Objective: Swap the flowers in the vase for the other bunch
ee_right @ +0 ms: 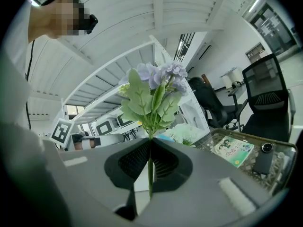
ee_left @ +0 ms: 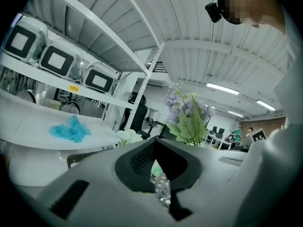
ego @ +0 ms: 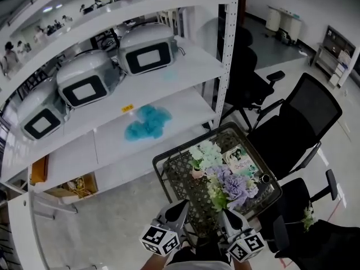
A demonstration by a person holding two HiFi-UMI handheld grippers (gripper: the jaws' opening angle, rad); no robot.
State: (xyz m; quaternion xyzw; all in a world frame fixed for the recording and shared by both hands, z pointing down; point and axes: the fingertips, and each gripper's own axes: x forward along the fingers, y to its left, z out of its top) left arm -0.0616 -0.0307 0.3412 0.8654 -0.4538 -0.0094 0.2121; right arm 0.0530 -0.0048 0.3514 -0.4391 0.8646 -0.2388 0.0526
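My right gripper (ee_right: 150, 167) is shut on the thin green stem of a purple flower bunch (ee_right: 158, 79), which stands upright above its jaws. From above, this bunch (ego: 236, 185) hangs over the near part of a small dark mesh-topped table (ego: 177, 176). A bunch of white flowers (ego: 205, 153) stands at the table's far left; what it stands in is hidden. My left gripper (ego: 181, 207) is beside the right gripper (ego: 228, 214), at the table's near edge. The left gripper (ee_left: 156, 167) is shut with nothing in it, and only mesh shows through the slit below its jaws.
A booklet (ego: 241, 159) and a small dark round object (ego: 265, 179) lie on the table's right side. Behind it stands white shelving (ego: 169, 72) with white appliances (ego: 146, 55) and a blue cloth (ego: 147, 122). Black office chairs (ego: 304, 122) crowd the right.
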